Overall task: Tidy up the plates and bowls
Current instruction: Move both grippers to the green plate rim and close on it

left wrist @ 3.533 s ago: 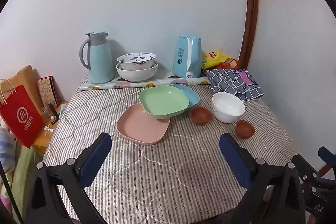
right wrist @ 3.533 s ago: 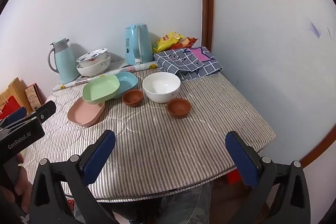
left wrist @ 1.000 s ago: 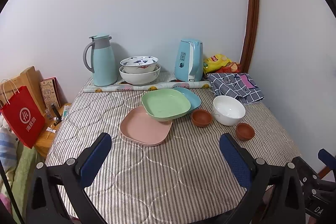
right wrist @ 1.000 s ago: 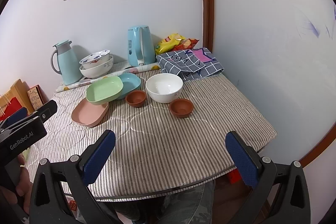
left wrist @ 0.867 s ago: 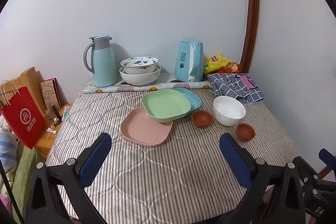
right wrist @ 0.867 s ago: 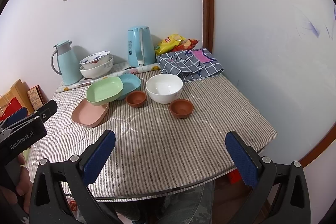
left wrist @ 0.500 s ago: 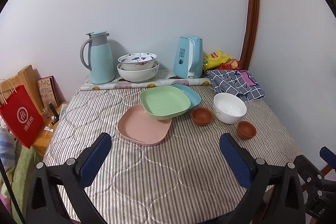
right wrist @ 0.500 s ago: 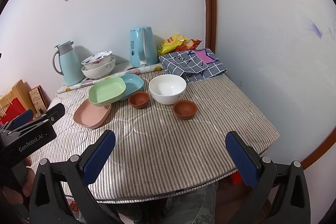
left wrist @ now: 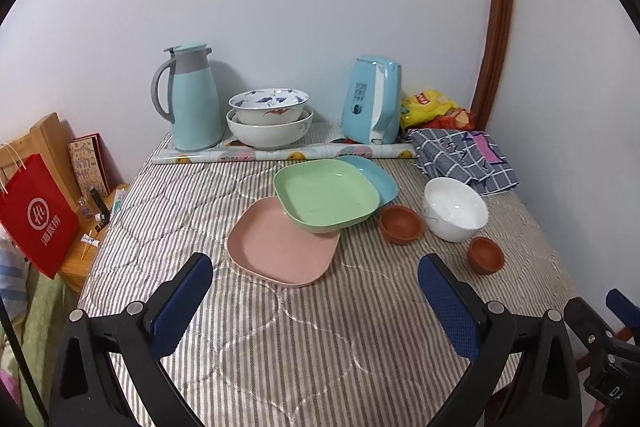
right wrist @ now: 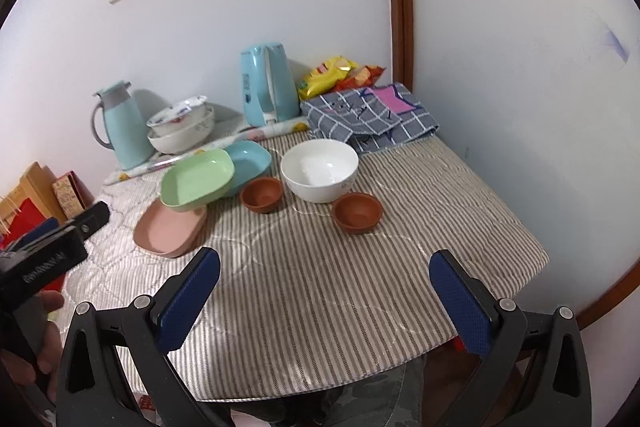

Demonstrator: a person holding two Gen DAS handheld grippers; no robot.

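A green plate (left wrist: 326,197) rests tilted across a pink plate (left wrist: 280,245) and a blue plate (left wrist: 378,173) mid-table. A white bowl (left wrist: 456,207) stands right of them with two small brown bowls, one (left wrist: 400,225) at its left, one (left wrist: 485,254) in front. In the right wrist view I see the green plate (right wrist: 197,175), pink plate (right wrist: 168,231), blue plate (right wrist: 250,163), white bowl (right wrist: 319,171) and brown bowls (right wrist: 262,194) (right wrist: 357,213). My left gripper (left wrist: 316,301) and right gripper (right wrist: 326,295) are open and empty, above the table's near part.
Two stacked patterned bowls (left wrist: 269,121), a teal thermos jug (left wrist: 188,97), a blue kettle (left wrist: 374,99), a rolled mat (left wrist: 280,153), snack bags (left wrist: 434,107) and a checked cloth (left wrist: 464,157) line the back. A red bag (left wrist: 38,215) and shelf stand left. Walls close the back and right.
Both grippers have drifted slightly closer to the table. The dishes have not moved. Both grippers stay open.
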